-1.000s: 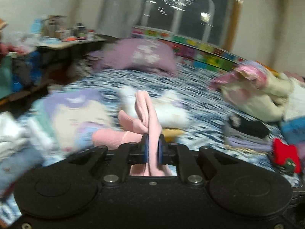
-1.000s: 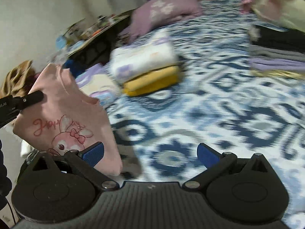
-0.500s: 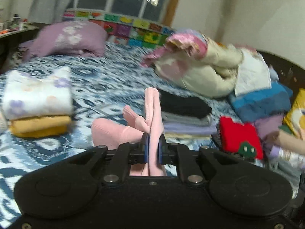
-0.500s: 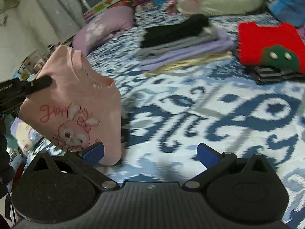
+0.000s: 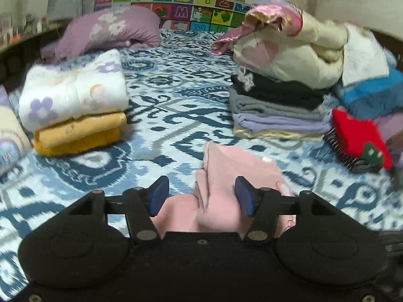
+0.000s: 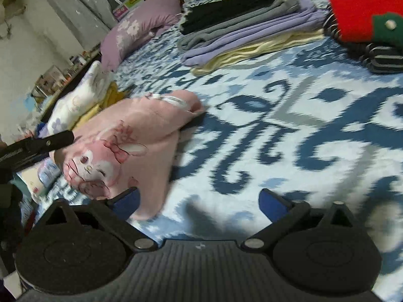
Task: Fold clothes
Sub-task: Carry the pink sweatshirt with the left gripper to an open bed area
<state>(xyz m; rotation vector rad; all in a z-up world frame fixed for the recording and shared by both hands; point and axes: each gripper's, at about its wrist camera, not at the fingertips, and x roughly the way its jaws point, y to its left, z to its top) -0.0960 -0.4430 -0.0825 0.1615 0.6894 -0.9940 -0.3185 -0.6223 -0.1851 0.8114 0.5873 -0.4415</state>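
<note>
Both grippers stand with jaws spread: the left gripper has its blue pads either side of the pink shirt without pinching it, and the right gripper holds nothing. One pink shirt lies crumpled on the blue-and-white patterned bedspread, soft knit, bunched into rounded folds. Only the right wrist view shows its printed bunny face with a bow and a white neck label; the left wrist view shows plain pink cloth. Two folded stacks flank it: a white floral quilted piece over two yellow ones, and four layers, black, grey, lilac, cream. One fuzzy red sweater rests on striped cloth. One lilac pillow lies behind.
</note>
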